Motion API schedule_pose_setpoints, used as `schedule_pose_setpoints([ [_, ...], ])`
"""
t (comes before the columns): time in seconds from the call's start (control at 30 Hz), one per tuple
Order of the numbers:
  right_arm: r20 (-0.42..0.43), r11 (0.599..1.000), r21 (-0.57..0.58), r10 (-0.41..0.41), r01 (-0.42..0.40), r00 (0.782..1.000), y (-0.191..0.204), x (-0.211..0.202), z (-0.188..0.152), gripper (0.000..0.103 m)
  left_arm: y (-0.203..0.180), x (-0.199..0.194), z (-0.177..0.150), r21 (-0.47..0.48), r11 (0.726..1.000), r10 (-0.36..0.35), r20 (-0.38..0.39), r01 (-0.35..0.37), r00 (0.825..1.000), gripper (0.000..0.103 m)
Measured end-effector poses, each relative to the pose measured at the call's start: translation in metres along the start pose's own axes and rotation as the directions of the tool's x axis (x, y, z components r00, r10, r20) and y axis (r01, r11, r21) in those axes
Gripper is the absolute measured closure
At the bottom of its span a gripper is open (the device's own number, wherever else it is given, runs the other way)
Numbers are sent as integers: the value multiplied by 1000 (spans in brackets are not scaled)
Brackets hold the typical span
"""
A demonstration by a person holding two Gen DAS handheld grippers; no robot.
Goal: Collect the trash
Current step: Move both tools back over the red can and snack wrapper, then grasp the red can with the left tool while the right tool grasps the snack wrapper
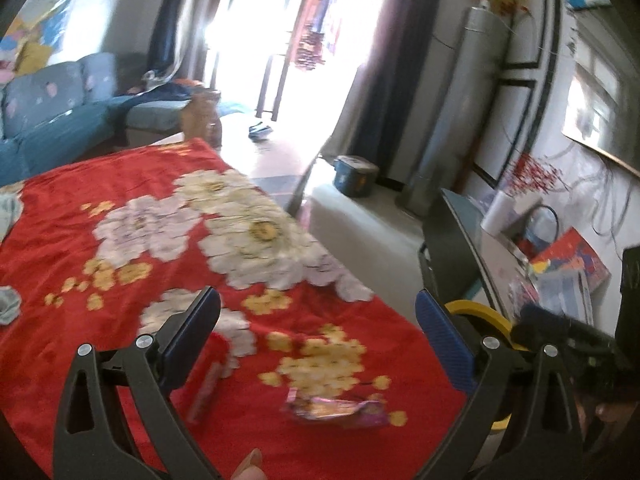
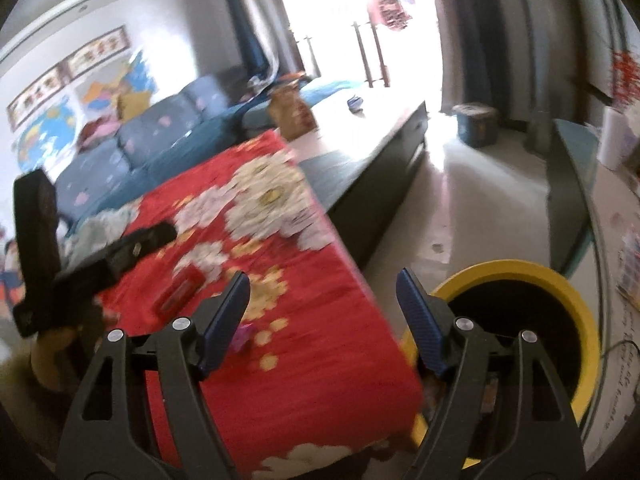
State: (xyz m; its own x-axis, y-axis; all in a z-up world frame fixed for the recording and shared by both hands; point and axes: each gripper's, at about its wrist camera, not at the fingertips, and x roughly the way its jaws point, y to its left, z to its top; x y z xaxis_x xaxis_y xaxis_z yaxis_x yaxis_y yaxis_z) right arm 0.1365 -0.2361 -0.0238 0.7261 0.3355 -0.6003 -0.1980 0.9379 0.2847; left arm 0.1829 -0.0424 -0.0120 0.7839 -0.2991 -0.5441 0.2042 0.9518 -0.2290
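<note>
Both tools gape with nothing between their fingers: left tool [image 1: 318, 312] above the pink wrapper [image 1: 340, 408] on the red-clothed surface [image 1: 60, 248], right tool [image 2: 323, 292] left of the yellow bin [image 2: 576, 300].

Pretty bright living room, sun blasting through the glass doors [image 1: 304, 40] with dark curtains [image 1: 384, 72] either side. Blue sofa [image 2: 160, 140] along the white wall under framed pictures [image 2: 68, 72], pale shiny floor [image 2: 472, 208] throughout.
</note>
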Motion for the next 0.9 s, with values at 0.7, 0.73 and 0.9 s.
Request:
schedule_pose_setpoints([
  [0.7, -285, 959, -237, 85, -156, 955, 83, 95, -39, 36, 94, 9, -44, -116, 990, 67, -152, -85, 986, 10],
  [0.73, -290, 958, -240, 82, -156, 953, 84, 99, -40, 36, 94, 10, -46, -114, 990, 64, -160, -83, 985, 10],
  [0.9, -320, 958, -236, 84, -166, 944, 88, 114, -45, 52, 95, 23, -55, -102, 992, 52, -211, -74, 976, 22],
])
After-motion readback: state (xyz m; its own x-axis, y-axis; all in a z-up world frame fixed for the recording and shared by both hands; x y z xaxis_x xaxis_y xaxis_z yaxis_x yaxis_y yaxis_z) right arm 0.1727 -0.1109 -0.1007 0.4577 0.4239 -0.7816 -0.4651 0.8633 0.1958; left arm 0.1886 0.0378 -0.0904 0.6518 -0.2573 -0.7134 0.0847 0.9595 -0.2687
